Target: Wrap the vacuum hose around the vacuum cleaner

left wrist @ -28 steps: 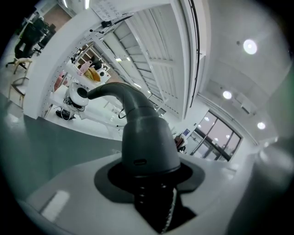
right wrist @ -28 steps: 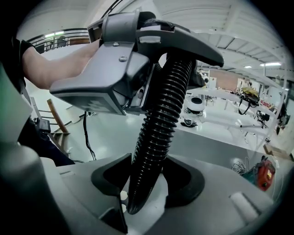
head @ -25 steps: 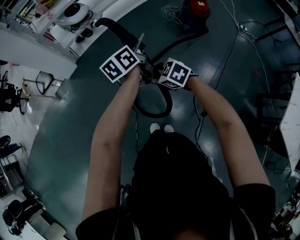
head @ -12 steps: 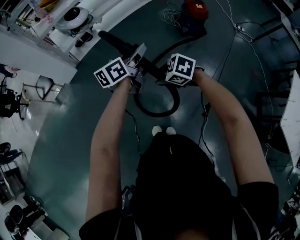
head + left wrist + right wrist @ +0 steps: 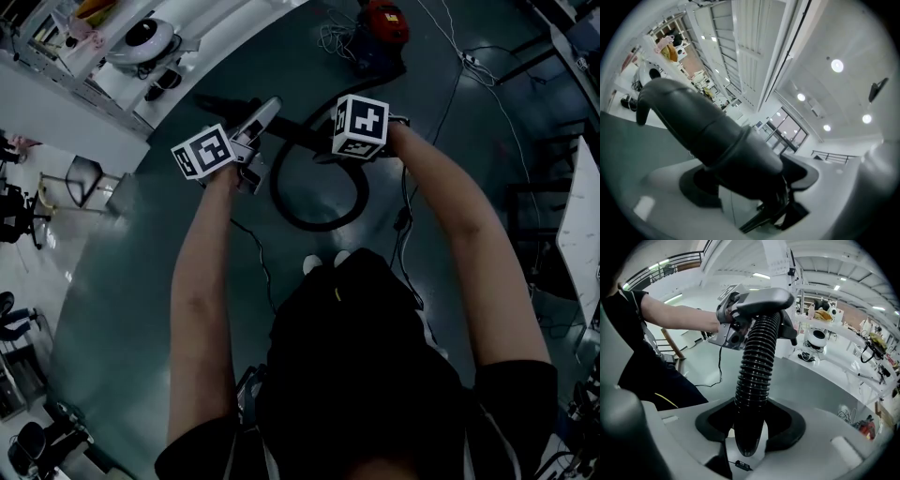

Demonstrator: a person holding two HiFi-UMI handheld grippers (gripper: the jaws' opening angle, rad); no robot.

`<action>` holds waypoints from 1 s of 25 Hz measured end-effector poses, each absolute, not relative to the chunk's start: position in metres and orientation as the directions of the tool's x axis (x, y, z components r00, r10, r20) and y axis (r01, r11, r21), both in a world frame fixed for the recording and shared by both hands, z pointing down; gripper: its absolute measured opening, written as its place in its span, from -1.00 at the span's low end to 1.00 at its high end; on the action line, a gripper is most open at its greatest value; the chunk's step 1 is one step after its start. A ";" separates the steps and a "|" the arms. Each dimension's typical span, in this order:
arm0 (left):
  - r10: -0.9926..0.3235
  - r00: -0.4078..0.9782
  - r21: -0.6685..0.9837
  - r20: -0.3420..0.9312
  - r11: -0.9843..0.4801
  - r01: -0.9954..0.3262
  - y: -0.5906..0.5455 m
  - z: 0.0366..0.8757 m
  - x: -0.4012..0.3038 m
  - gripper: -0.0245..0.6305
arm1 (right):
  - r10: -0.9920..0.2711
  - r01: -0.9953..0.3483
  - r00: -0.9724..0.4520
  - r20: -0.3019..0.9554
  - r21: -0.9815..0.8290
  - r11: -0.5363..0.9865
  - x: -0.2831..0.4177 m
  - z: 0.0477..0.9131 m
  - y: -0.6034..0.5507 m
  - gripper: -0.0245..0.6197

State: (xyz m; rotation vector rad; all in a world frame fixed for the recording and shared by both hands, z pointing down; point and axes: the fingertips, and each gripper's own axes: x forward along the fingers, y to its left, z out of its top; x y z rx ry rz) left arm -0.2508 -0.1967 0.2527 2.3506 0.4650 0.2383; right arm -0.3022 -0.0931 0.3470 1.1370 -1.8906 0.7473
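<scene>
The black vacuum hose (image 5: 323, 223) hangs in a loop over the dark floor in front of me, and its far end runs toward the red vacuum cleaner (image 5: 384, 21). My right gripper (image 5: 328, 150) (image 5: 750, 427) is shut on the ribbed hose (image 5: 754, 366), with the pads pressing both sides. The hose's smooth rigid end tube (image 5: 708, 126) (image 5: 220, 101) lies between the jaws of my left gripper (image 5: 270, 111) (image 5: 750, 180). Those jaws are opening and stand off the tube. Seen from the right gripper view, the left gripper (image 5: 736, 324) sits at the hose's top.
Loose cables (image 5: 469, 84) cross the floor near the vacuum cleaner and beside my feet (image 5: 323, 261). White benches with equipment (image 5: 141, 33) line the far left, with a chair (image 5: 84, 169) below them. Dark tables (image 5: 562, 187) stand at the right.
Both grippers have moved forward, away from my body, and farther apart. The left one has gone left along the tube. The hose loop below them has widened.
</scene>
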 end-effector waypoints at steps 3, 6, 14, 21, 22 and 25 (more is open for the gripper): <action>0.388 0.915 0.628 0.109 -0.741 0.239 -0.206 0.264 -0.257 0.36 | -0.421 -0.906 -0.287 0.860 -0.101 0.411 -0.292 0.346 -0.089 -0.38; 0.332 0.916 0.465 0.224 -0.863 0.198 -0.218 0.273 -0.263 0.34 | -0.407 -0.916 -0.290 0.866 -0.127 0.381 -0.274 0.348 -0.083 -0.37; 0.225 0.873 -0.315 0.434 -0.869 0.381 -0.173 0.277 -0.249 0.23 | -0.327 -0.899 -0.326 0.887 -0.183 0.398 -0.241 0.357 -0.056 -0.37; 0.326 0.727 -0.479 0.605 -0.580 0.659 -0.119 0.274 -0.216 0.28 | -0.194 -0.839 -0.379 0.905 -0.247 0.485 -0.238 0.360 -0.038 -0.37; 0.344 0.683 -0.452 0.645 -0.549 0.703 -0.114 0.277 -0.214 0.28 | -0.183 -0.834 -0.388 0.903 -0.260 0.487 -0.237 0.359 -0.034 -0.37; 0.384 0.543 -0.361 0.747 -0.451 0.816 -0.095 0.291 -0.214 0.28 | -0.157 -0.818 -0.409 0.899 -0.286 0.499 -0.234 0.359 -0.023 -0.37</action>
